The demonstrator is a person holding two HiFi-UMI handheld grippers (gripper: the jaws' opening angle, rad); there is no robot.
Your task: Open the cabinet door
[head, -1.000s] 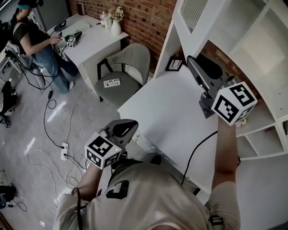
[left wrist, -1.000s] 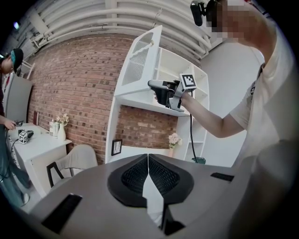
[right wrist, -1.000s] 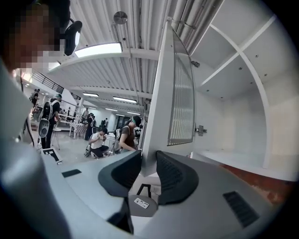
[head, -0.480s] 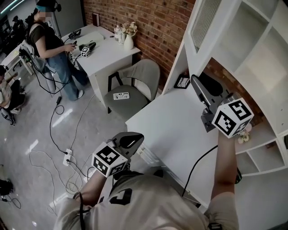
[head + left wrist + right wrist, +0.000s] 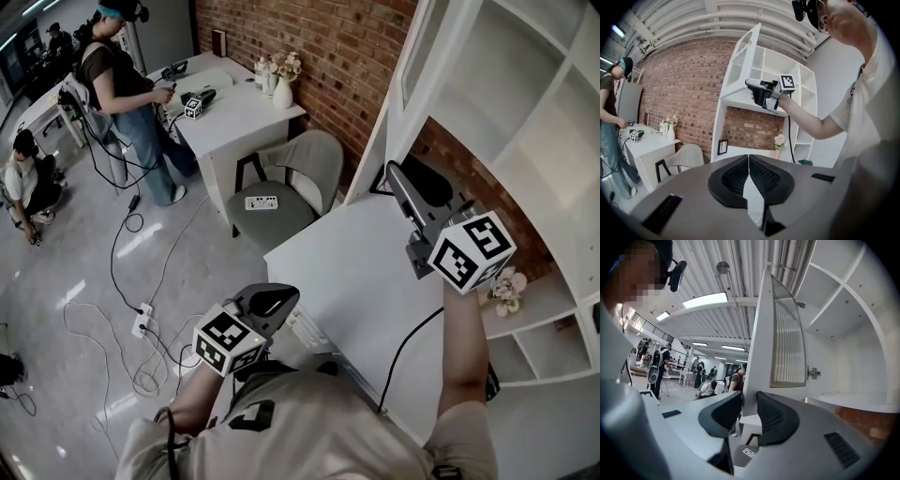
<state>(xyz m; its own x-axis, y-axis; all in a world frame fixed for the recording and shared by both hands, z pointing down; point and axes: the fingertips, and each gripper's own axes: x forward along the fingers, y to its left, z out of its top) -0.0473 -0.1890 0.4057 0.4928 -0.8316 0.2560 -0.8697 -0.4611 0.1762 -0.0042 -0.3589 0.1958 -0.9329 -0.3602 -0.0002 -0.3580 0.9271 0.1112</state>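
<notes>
The white cabinet door (image 5: 417, 66) with a ribbed glass panel (image 5: 787, 333) stands swung out from the white shelf cabinet (image 5: 525, 112). My right gripper (image 5: 394, 178) is raised to the door's lower free edge. In the right gripper view its jaws (image 5: 749, 411) stand on either side of that edge, shut on it. The left gripper view shows the same hold on the door (image 5: 743, 56) from the side. My left gripper (image 5: 281, 298) hangs low by my body near the table's corner, shut with nothing in it (image 5: 748, 159).
A white table (image 5: 356, 272) lies under the cabinet, with a small bunch of flowers (image 5: 509, 289) at its back. A grey chair (image 5: 300, 169) stands beside it, and a desk (image 5: 234, 103) stands beyond. A person (image 5: 131, 103) stands at the far left, and cables (image 5: 122, 309) trail over the floor.
The head view has shifted, so more of the room at the left shows. Both grippers keep about their places, and the right one stays on the door's edge.
</notes>
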